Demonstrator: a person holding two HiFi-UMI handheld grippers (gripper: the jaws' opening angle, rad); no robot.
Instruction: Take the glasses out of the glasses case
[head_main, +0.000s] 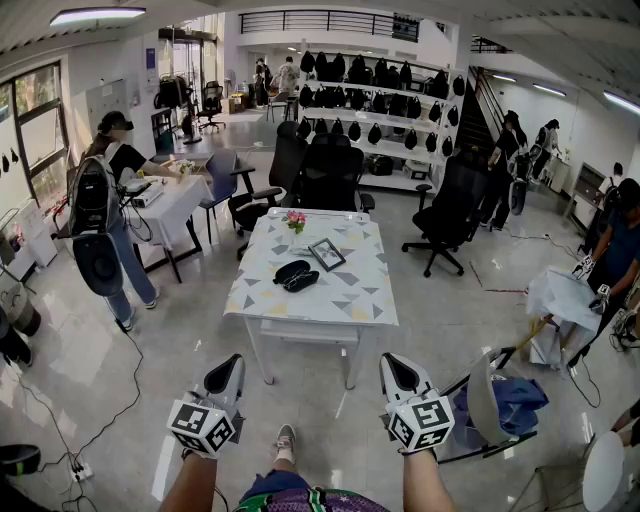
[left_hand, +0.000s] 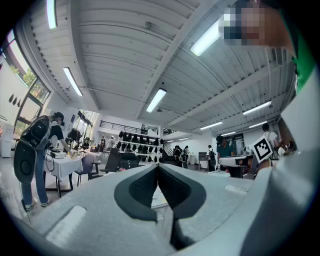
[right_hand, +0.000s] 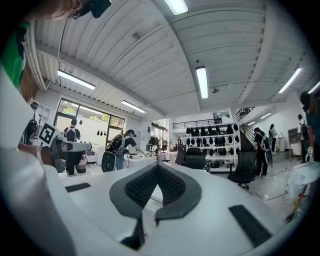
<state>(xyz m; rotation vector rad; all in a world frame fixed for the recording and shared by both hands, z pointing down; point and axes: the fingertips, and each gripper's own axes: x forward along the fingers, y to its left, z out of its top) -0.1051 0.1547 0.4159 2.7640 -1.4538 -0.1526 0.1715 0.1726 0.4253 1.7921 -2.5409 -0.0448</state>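
Bright, open workroom floor is being looked across, with shelves of dark bags (head_main: 380, 75) standing far beyond both tools and office chairs (head_main: 330, 175) grouped in front of them. Well ahead of the tools, a table (head_main: 350, 300) covered in a triangle-patterned cloth is being faced. The dark glasses case (head_main: 296, 274) is lying on it, ahead of the two tools and roughly between their lines. It seems to be lying open, but the glasses inside are too small to be made out. Just beyond the case a small picture frame (head_main: 326, 254) is lying, and further beyond that a little bunch of pink flowers (head_main: 295, 219) is standing.

The left tool (head_main: 228, 368) and the right tool (head_main: 395, 368) are being held low, side by side and well short of the table. On each, the jaws are being pressed together at the tips, and nothing is being gripped by either.

The task is being judged as not yet begun. The case is being judged light and rigid, and likely to slide on the cloth, so it is probably best steadied by one tool at the edge of its shell. The glasses are being judged light and fragile, with slippery lenses. Hold is best taken gently on the bridge or a temple arm, not on the lenses.
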